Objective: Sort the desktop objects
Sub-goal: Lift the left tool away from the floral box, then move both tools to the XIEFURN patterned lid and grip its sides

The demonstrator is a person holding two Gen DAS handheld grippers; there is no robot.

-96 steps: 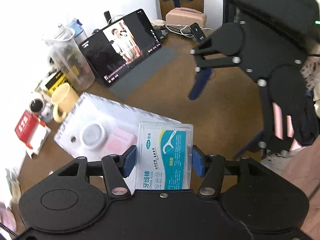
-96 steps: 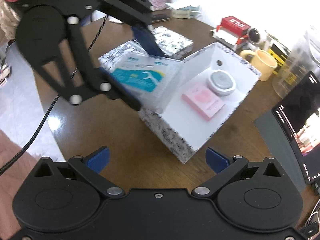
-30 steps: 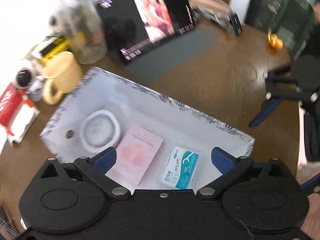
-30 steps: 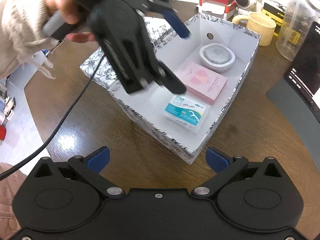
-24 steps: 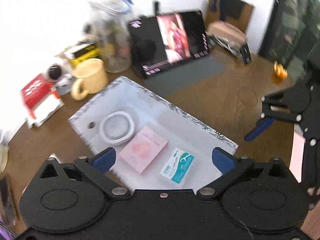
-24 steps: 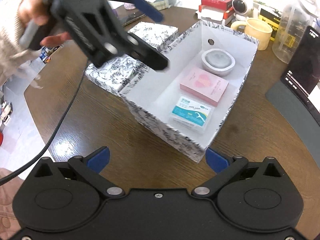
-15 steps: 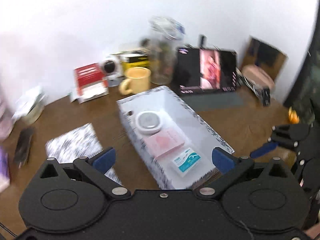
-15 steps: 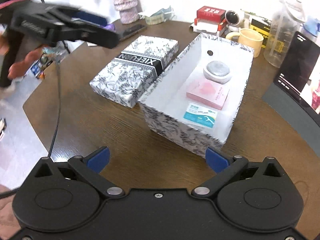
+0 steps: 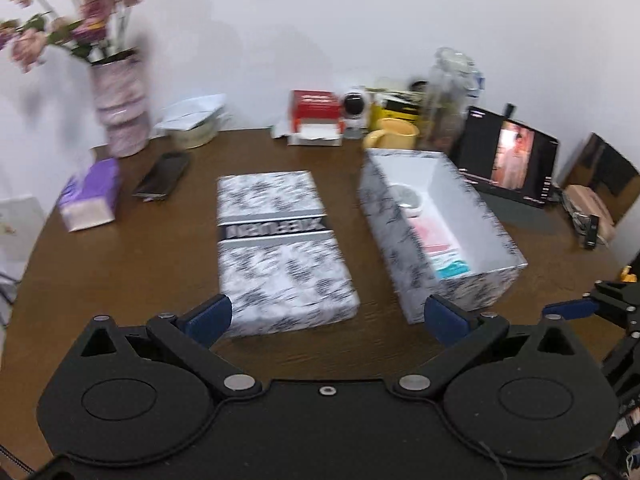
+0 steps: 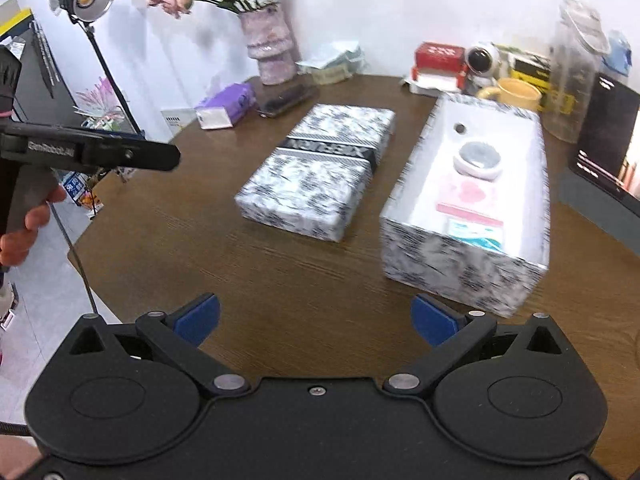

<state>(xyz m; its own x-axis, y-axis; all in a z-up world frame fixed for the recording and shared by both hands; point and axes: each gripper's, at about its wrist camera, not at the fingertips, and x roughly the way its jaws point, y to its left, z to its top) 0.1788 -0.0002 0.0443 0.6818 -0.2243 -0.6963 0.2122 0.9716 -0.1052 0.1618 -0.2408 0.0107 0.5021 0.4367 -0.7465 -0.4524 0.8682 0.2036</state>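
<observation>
The left claw (image 9: 326, 316) is held wide open and empty above the near edge of the brown worktop (image 9: 160, 272), its blue pads (image 9: 208, 316) spread apart and level. The right claw (image 10: 316, 318) is likewise spread open, nothing between its pads, and is raised over the worktop's near edge. In the right wrist view the left claw is seen side-on at the far left, gripped at its handle by a hand (image 10: 20, 228); white lettering on its body appears to read "GenRobot.AI", though blurred.

The open box (image 9: 480, 216) serves as the landmark. Inside it lie a floss pick packet (image 10: 476, 232) at the near end, a pink card (image 10: 468, 196) behind it, and a round white tin (image 10: 478, 160) toward the far end. The patterned lid (image 9: 280, 248) rests flat just to the left of the box, apart from it; a black band with pale lettering crosses it, too blurred to be read. Behind the box stand a yellow mug (image 9: 394, 134), a red-and-white carton (image 9: 316, 114) and a clear jar (image 9: 448, 96). A tablet (image 9: 510, 156) with a lit screen is propped to the box's right. A vase of flowers (image 9: 120, 100) stands well to its left.
</observation>
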